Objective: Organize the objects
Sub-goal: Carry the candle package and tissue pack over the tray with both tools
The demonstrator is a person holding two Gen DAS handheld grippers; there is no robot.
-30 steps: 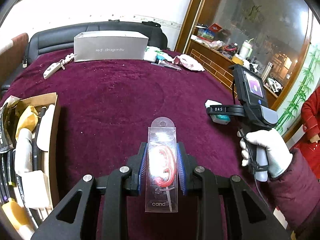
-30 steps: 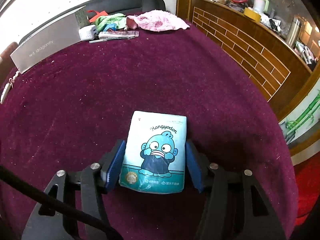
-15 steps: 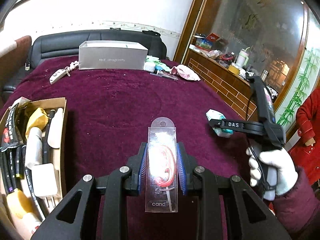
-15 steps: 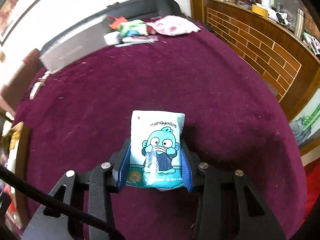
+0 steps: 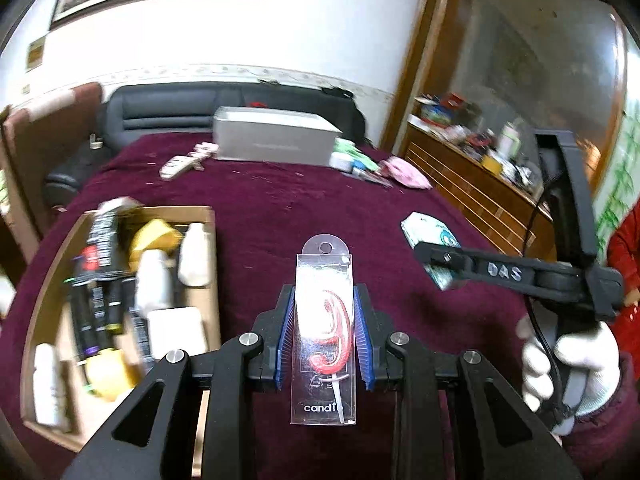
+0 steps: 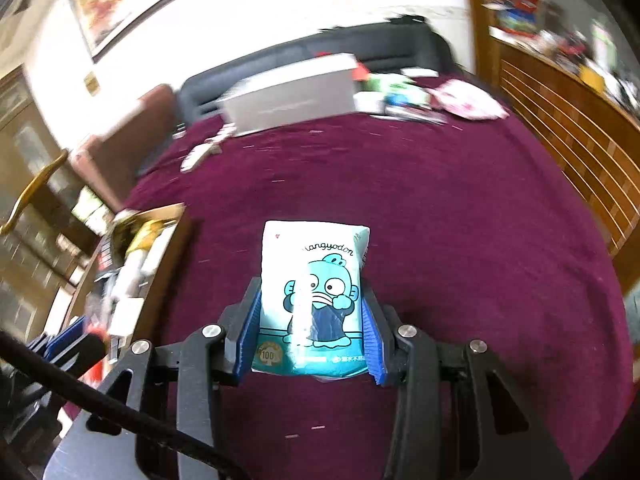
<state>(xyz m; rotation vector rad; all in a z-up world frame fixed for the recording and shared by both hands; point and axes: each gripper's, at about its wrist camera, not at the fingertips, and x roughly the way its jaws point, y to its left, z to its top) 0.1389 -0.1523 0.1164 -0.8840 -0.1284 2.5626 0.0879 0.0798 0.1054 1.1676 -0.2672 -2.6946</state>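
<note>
The left tongs (image 5: 324, 332) are gripping a clear plastic candle pack (image 5: 325, 334) between their blue pads (image 5: 285, 336), nearly closed on its narrow width; inside the pack a red number-shaped candle is showing, with "candl" printed near the bottom edge. The pack is standing upright along the tongs and hanging in the air above the maroon cloth (image 5: 280, 220) that is covering the worktop. The right tongs (image 6: 312, 320) are squeezing a teal tissue pack (image 6: 314, 296) printed with a blue cartoon fish and the word "Hangyodon", the pads pressing on both of its long sides at a middling opening, and the pack is being carried clear of the cloth. In the left wrist view the same tissue pack is peeking out past the tip of the right tongs, which a white-gloved hand (image 5: 568, 364) is holding by the handle at the right edge. To the left on the cloth a cardboard box (image 5: 200, 212) is sitting open, filled with dark tubes, pale bottles and a yellow packet (the motion blur is making the labels unreadable). At the far end of the worktop a long grey box (image 5: 276, 140) is lying across, with a white remote (image 5: 176, 166) near its left end and a pink cloth (image 5: 404, 172) among small items to its right.
</note>
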